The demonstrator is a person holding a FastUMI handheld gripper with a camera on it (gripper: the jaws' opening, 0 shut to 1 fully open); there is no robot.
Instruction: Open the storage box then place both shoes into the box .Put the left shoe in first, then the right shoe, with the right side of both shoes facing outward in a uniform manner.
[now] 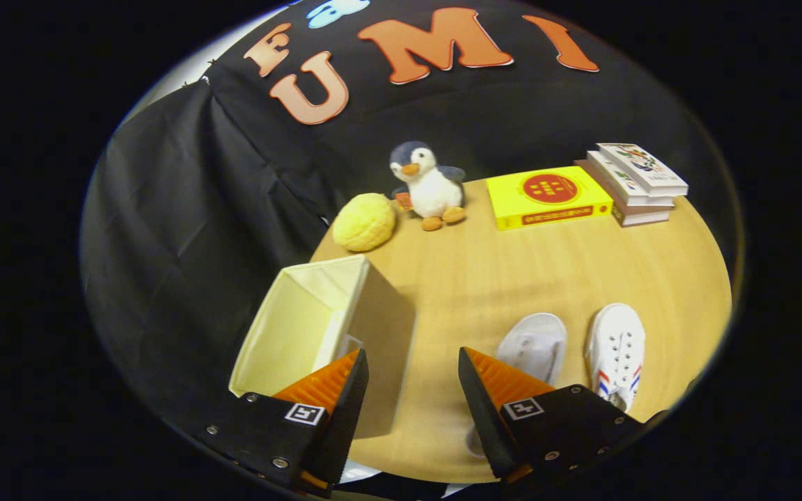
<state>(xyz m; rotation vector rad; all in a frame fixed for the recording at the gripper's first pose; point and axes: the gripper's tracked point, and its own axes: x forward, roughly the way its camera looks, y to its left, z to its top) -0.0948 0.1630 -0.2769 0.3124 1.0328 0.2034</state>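
The tool [411,386] hangs above the near part of the table [512,271], its fingers spread wide with nothing between them but bare wood. The left finger [328,383] overlaps the near right corner of the box [317,327]; the right finger [502,383] covers the heel end of the left shoe [535,341].

The box stands at the table's left edge, open at the top, its pale lining showing inside and its tan side wall facing the shoes. Nothing can be seen in it.

Both shoes lie on the table to the right of the box, side by side and apart from each other, toes pointing away from the tool. The left shoe is plain white. The right shoe [617,351] is white with laces and red and blue stripes on its side.

Farther on, near the back of the table, a yellow ball [365,221] sits beside a plush penguin [429,184]. To the right of the penguin lies a yellow book [547,196], and beyond that a stack of books [634,182] at the far right corner.
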